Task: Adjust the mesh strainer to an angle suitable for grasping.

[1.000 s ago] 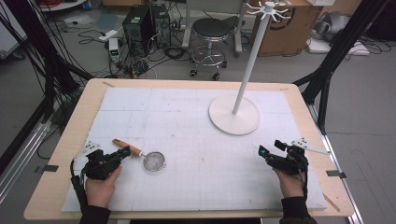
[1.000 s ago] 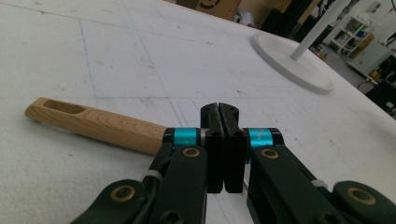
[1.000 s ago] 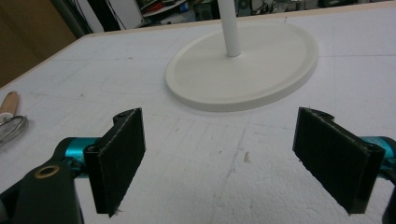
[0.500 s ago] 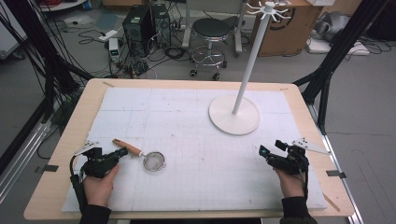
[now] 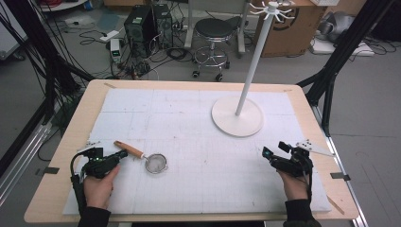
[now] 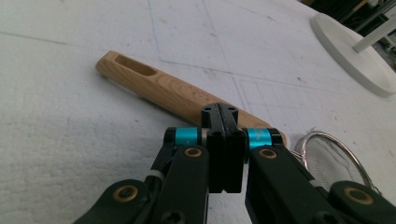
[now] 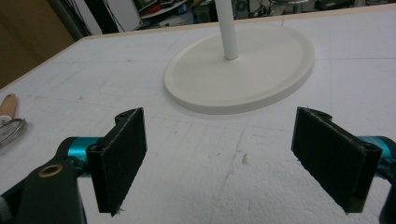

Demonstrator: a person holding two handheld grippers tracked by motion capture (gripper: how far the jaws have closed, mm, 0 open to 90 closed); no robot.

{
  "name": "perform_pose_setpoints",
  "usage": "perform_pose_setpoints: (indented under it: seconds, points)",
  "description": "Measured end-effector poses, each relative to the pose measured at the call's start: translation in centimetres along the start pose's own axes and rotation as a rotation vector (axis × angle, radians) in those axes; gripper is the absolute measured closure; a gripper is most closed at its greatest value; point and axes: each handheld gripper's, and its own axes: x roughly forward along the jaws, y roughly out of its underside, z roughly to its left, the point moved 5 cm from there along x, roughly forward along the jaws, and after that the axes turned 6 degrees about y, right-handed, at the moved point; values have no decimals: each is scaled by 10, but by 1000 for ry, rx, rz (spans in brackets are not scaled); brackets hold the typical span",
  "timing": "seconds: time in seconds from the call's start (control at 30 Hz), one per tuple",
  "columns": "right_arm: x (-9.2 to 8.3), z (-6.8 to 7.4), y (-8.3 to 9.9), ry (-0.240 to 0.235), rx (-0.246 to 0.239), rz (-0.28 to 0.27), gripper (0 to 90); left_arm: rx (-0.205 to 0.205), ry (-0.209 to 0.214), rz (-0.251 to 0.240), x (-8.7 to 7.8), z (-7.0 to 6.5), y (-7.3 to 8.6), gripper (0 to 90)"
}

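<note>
A small strainer lies on the white mat at the front left, with a wooden handle (image 5: 128, 149) (image 6: 159, 86) and a round wire mesh bowl (image 5: 156, 163) (image 6: 331, 158). My left gripper (image 5: 121, 154) (image 6: 219, 112) is shut with nothing between its jaws. Its tips sit just short of the handle's middle, close to it; I cannot tell if they touch. My right gripper (image 5: 274, 149) (image 7: 222, 119) stands open above bare mat at the front right, pointing toward the white stand's base (image 5: 236, 116) (image 7: 243, 70).
The white stand's thin pole (image 5: 255, 56) rises from its round base at the back right and ends in hooks. A white mat (image 5: 189, 109) covers the wooden table. A stool, computer cases and cables are on the floor beyond the far edge.
My left hand has shifted slightly back toward the table's front edge beside the strainer handle. The right gripper has hardly moved and stays open.
</note>
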Motion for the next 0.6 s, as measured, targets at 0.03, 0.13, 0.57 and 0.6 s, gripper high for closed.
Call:
perform_pose_setpoints:
  seconds: [0.03,0.13,0.57,0.6]
  points:
    - [0,0,0,0,-2,0,175,0,0,0,0,0,0,900]
    - [0,0,0,0,0,-2,175,4,-11,12,4,1,-2,900]
    - [5,3,0,-8,-9,11,176,20,1,36,21,-1,-10,900]
    - [6,3,0,-9,-16,11,176,19,4,36,22,-2,-11,900]
